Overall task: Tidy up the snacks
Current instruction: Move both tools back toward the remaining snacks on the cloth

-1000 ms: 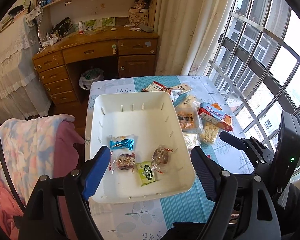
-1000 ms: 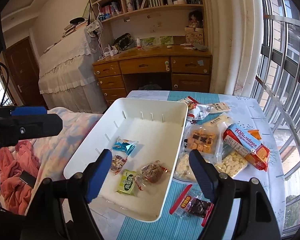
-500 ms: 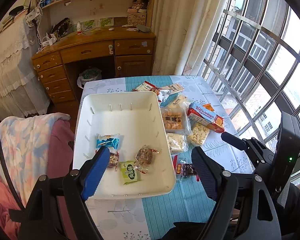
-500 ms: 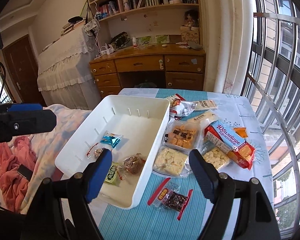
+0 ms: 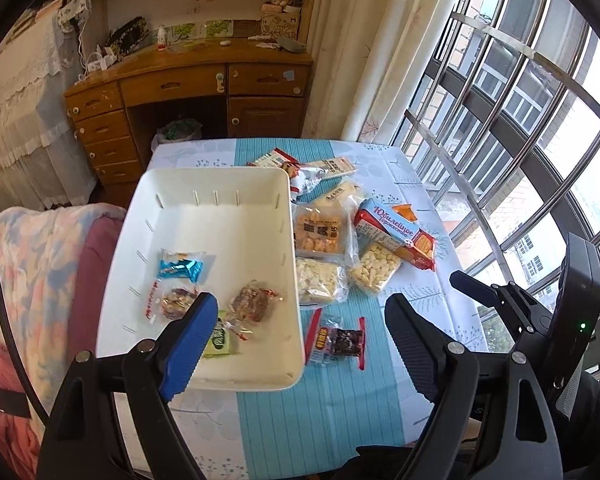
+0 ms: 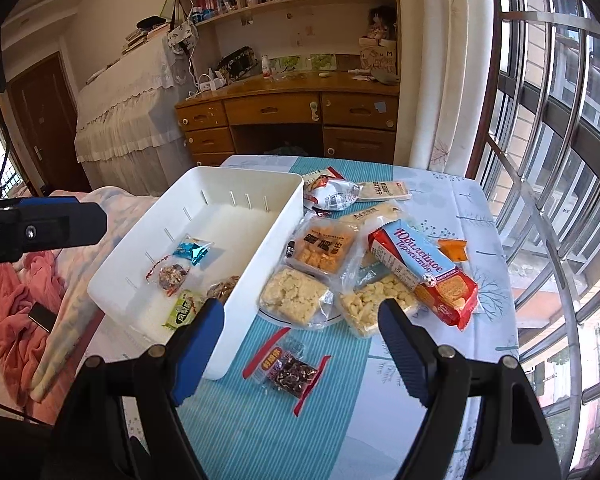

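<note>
Right wrist view: the snacks sit on a table with a blue-striped cloth [image 6: 260,420], split in two lots. Four small packs lie in the white bin [image 6: 236,178]: a blue foil pack [image 6: 194,251], a clear pack with red ends [image 6: 171,274], a green sachet [image 6: 185,309] and a brown nutty pack [image 6: 225,287] tight against the bin's right wall. Rest of the snacks are outside, on the cloth to the bin's right: tray of orange crackers [image 6: 320,249], clear pack of pale crumbly pieces [image 6: 294,294] just beside the bin wall, bag of pale puffs [image 6: 374,300], a long red-and-blue biscuit pack [image 6: 424,270] lying over the puffs, and some flat packs at the far end. A small dark candy pack with red edges [image 6: 286,370] lies alone on the stripes, nearest you.

Your right gripper [image 6: 300,342] hangs above that candy pack, jaws wide apart, nothing between the pads, not touching it. Your left gripper [image 5: 300,332] is wide apart too and empty; in the left wrist view its blue finger [image 5: 190,344] overlaps the bin's near end, the black one is over the cloth, and the same candy pack [image 5: 336,340] shows in the gap. Both grippers tilt down at the table.

Beyond the table: wooden desk [image 6: 292,108], bookshelves above it, barred window [image 6: 560,160] on the right, pink blanket [image 6: 16,308] on the left.
</note>
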`<state>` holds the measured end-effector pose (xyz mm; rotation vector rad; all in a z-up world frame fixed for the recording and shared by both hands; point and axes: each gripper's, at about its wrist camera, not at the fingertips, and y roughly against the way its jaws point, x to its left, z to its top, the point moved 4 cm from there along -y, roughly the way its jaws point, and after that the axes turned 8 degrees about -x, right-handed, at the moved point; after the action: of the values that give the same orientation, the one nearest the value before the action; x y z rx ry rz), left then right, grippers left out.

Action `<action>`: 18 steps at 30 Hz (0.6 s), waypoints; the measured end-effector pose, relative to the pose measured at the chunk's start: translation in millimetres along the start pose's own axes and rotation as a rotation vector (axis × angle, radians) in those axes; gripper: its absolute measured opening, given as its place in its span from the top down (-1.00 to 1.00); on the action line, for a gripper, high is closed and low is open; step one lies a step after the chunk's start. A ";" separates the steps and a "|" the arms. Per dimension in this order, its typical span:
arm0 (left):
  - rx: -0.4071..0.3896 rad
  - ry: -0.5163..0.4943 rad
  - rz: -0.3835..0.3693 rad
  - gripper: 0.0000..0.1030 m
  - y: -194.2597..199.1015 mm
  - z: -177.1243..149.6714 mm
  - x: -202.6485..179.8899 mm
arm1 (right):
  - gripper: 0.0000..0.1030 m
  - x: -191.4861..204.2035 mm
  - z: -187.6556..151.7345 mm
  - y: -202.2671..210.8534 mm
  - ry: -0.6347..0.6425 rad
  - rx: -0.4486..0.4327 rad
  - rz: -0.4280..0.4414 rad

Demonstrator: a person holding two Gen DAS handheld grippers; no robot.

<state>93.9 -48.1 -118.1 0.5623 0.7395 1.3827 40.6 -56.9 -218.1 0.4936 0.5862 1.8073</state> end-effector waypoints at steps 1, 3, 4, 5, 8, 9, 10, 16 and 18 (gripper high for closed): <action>0.005 0.009 0.002 -0.64 -2.8 -2.0 -1.9 | -0.55 -4.9 -1.9 -0.5 0.001 0.008 0.001; 0.016 0.031 0.000 -0.65 -8.8 -5.9 -6.9 | -0.55 -13.7 -4.5 -1.9 0.003 0.023 0.002; 0.021 0.043 -0.001 -0.65 -11.7 -7.9 -9.6 | -0.55 -17.9 -6.7 -2.2 0.005 0.029 0.003; 0.027 0.058 -0.001 -0.64 -14.9 -10.0 -11.7 | -0.55 -23.0 -8.4 -2.7 0.005 0.036 0.006; 0.048 0.112 0.008 -0.64 -26.5 -17.0 -16.3 | -0.55 -35.3 -13.5 -5.1 0.005 0.057 0.010; 0.056 0.128 0.010 -0.64 -30.8 -19.7 -17.7 | -0.55 -39.8 -15.6 -6.5 0.005 0.067 0.013; 0.063 0.141 0.013 -0.64 -34.7 -22.2 -19.1 | -0.55 -43.8 -17.3 -8.5 0.004 0.077 0.015; 0.110 0.223 0.022 -0.64 -57.2 -37.5 -28.3 | -0.55 -65.5 -28.5 -17.3 -0.001 0.120 0.026; 0.130 0.252 0.019 -0.64 -65.1 -43.6 -31.9 | -0.55 -71.6 -31.4 -20.4 -0.001 0.130 0.027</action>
<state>103.4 -90.6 -190.6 0.5015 1.0354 1.4462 58.3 -124.7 -258.6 0.5937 0.7024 1.8018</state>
